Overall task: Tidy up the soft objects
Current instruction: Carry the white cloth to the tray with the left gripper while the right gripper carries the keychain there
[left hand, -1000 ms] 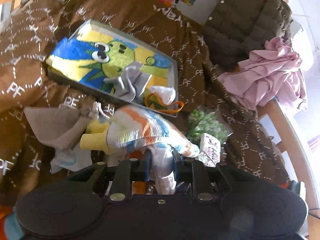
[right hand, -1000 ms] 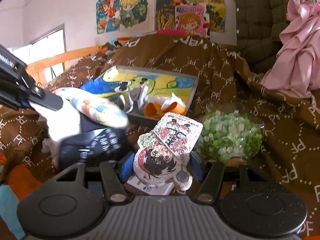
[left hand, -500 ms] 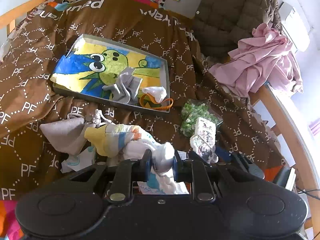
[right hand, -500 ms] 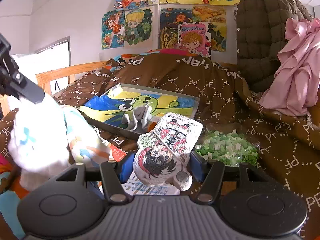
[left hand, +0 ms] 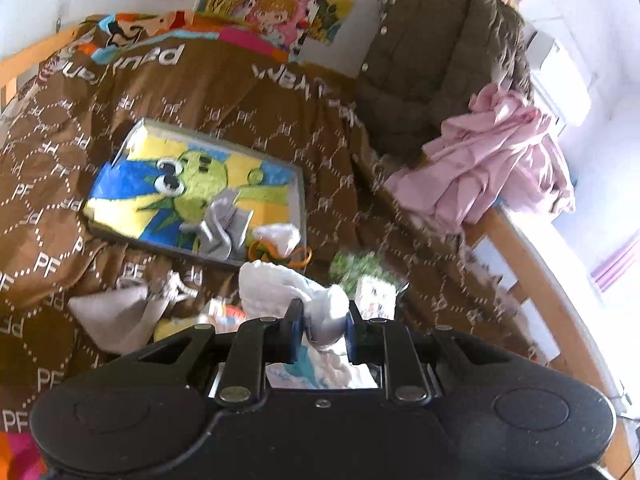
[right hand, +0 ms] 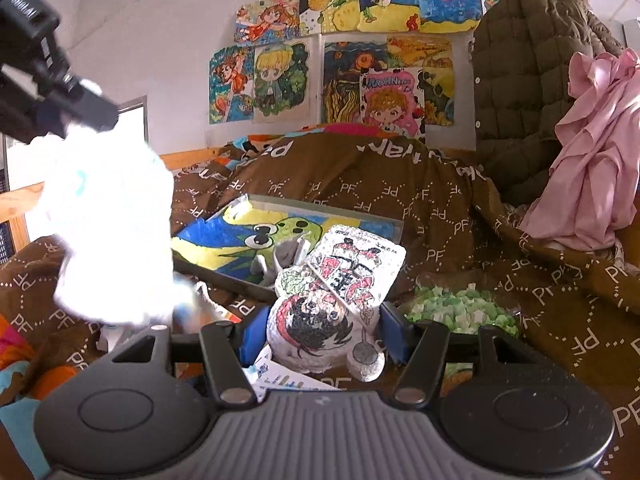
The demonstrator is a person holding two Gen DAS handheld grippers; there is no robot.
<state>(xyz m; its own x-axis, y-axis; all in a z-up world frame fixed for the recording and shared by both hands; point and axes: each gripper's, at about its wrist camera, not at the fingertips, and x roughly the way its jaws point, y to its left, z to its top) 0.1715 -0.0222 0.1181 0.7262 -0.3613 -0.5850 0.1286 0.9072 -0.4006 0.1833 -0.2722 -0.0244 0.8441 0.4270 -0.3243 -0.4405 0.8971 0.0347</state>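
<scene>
Between the left gripper fingers, the white plush toy is clamped at a narrow part and is now lifted well clear of the brown blanket; a second ago its striped body still lay on the blanket by the gripper, with the yellow end pointing left. In the right wrist view the same toy hangs high at the left, overexposed, under the left gripper's body. Motion blur in the left wrist view suggests the lift is under way.

Right gripper is closed on the printed cartoon pillow, held upright; grip and pose look unchanged over the last second.

Just beyond on the blanket: grey cloth pouch to the left, bag of green pieces to the right, both untouched.

Farther out, the tray with the green cartoon mat sits mid-blanket, with a grey sock and a white and orange item at its near right corner. Likely drop target, so both held items are probably headed there. Left half of the tray is free.

Far right corner: pink garment draped over a quilted olive jacket.
</scene>
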